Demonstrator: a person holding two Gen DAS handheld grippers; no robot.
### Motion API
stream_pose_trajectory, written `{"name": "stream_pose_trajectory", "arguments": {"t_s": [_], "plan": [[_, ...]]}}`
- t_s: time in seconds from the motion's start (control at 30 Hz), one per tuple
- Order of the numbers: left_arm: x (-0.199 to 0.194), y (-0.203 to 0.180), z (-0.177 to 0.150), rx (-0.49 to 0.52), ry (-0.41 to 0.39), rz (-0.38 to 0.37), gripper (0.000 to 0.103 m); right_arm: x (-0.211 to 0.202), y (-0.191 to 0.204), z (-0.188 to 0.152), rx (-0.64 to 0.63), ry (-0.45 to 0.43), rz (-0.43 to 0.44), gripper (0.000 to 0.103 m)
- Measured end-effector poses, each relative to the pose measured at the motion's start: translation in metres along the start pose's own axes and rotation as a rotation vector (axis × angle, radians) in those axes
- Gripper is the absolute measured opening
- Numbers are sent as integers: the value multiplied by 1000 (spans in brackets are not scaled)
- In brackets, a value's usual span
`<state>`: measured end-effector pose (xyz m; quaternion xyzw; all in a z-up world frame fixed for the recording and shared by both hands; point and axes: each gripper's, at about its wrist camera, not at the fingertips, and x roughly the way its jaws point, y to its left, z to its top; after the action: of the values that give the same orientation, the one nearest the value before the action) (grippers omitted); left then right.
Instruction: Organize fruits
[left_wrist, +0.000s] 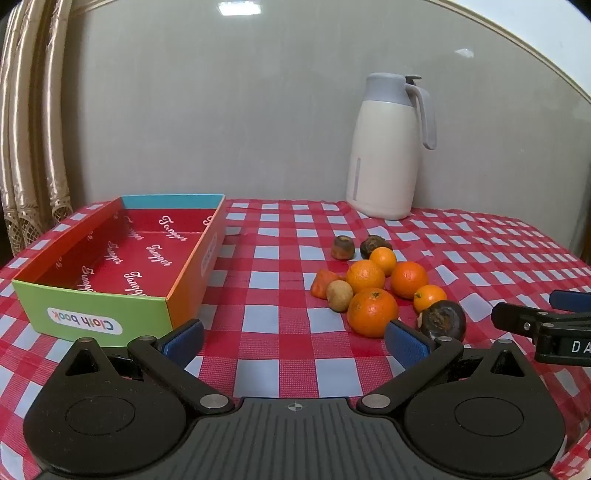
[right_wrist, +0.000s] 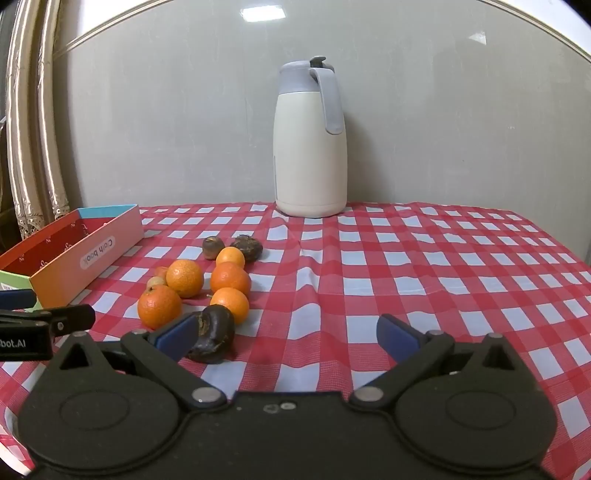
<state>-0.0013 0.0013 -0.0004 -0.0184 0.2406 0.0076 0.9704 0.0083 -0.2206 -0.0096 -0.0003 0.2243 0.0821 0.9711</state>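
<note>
A cluster of fruit lies on the checked cloth: several oranges (left_wrist: 372, 312) (right_wrist: 159, 306), dark wrinkled fruits (left_wrist: 443, 320) (right_wrist: 214, 336), a small tan fruit (left_wrist: 340, 295) and a reddish piece (left_wrist: 322, 283). A colourful cardboard box (left_wrist: 110, 266) (right_wrist: 88, 254) with a red inside stands to the left, holding nothing. My left gripper (left_wrist: 293, 341) is open, low over the cloth in front of the fruit, nothing between its fingers. My right gripper (right_wrist: 288, 338) is open too, its left finger (right_wrist: 177, 336) in front of the nearest dark fruit.
A white and grey thermos jug (left_wrist: 388, 147) (right_wrist: 312, 144) stands at the back against the wall. Curtains (left_wrist: 29, 129) hang at the far left. The red and white cloth (right_wrist: 424, 266) lies bare to the right of the fruit.
</note>
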Motion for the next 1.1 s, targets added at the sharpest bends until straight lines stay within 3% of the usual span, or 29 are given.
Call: {"name": "stream_pose_trajectory", "arguments": {"t_s": [1.1], "plan": [[1, -1, 0, 1, 1, 1, 103, 0, 0, 0, 0, 1, 0, 103]]}}
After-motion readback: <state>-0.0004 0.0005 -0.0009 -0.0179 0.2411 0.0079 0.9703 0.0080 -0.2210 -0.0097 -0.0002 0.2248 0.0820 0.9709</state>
